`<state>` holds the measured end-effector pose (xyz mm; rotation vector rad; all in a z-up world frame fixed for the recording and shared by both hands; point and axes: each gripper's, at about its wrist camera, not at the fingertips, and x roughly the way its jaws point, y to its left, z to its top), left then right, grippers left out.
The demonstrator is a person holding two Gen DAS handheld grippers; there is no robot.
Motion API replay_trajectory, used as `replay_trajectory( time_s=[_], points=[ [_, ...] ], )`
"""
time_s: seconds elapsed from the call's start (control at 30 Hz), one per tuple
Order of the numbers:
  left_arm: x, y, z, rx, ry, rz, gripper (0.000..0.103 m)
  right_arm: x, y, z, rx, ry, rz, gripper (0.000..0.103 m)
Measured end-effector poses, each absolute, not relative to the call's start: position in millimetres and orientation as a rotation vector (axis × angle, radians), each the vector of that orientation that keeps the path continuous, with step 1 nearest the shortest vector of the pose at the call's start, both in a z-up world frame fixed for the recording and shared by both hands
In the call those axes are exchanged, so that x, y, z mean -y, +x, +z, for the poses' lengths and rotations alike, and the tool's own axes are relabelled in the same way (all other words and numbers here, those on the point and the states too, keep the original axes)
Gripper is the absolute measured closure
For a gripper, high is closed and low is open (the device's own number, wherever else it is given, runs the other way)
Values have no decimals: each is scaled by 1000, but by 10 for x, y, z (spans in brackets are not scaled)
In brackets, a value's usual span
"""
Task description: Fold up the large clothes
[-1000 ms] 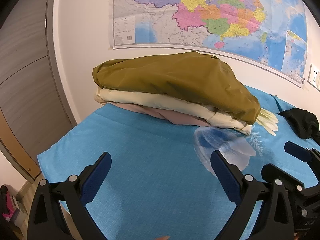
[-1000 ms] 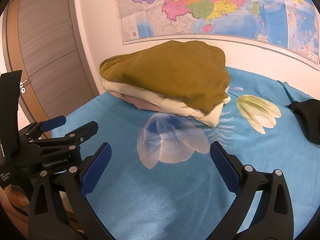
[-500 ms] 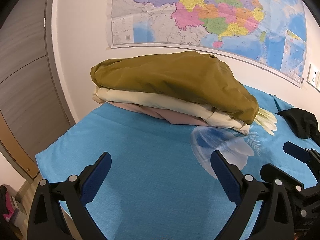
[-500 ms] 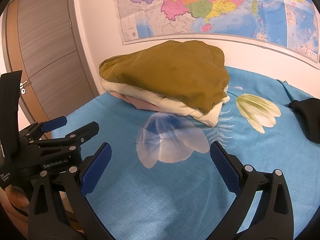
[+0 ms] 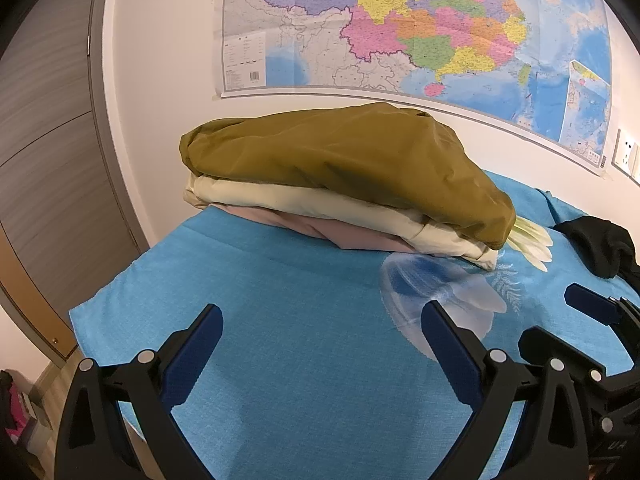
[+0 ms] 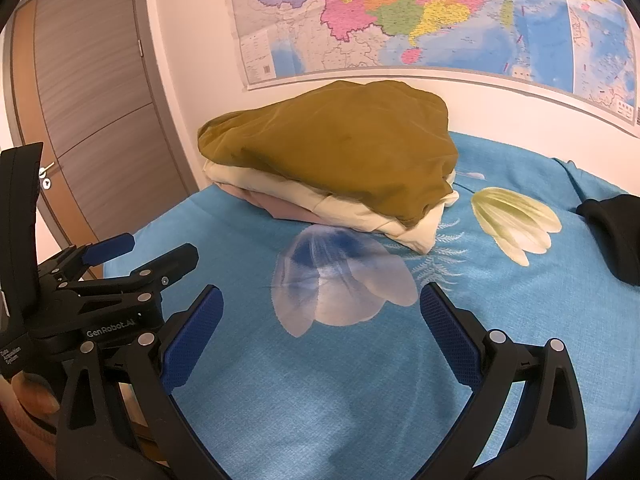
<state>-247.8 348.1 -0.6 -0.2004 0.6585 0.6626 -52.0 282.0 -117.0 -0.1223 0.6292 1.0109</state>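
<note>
A stack of folded clothes rests at the far side of the blue bed cover (image 5: pixel 304 344): an olive-brown garment (image 5: pixel 344 164) on top, a cream one (image 5: pixel 320 204) under it, a pink one (image 5: pixel 320 228) at the bottom. The same olive-brown garment (image 6: pixel 332 148) shows in the right wrist view. A black garment (image 5: pixel 600 244) lies crumpled at the right (image 6: pixel 616 228). My left gripper (image 5: pixel 322 332) hovers open over the bare cover, short of the stack. My right gripper (image 6: pixel 320 316) is open too, empty, beside the left gripper (image 6: pixel 140 256).
A large wall map (image 5: pixel 400 32) hangs behind the bed. A wooden door (image 6: pixel 96 100) stands at the left, close to the bed's corner. White and pale-green flower prints (image 6: pixel 516 216) mark the cover. A wall socket (image 5: pixel 624 152) sits at far right.
Both grippers have barely moved; the left view has drifted slightly, so the stack sits a little further left in frame. Both stay open and empty.
</note>
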Motion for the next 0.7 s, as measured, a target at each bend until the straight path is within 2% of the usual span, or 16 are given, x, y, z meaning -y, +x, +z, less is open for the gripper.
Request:
replay_trajectory(
  time_s=[0.7],
  points=[
    [-3417,-2385,-40,-660,-209,629,7,-2714,-469,-1187,-641,-104,991,6]
  ],
)
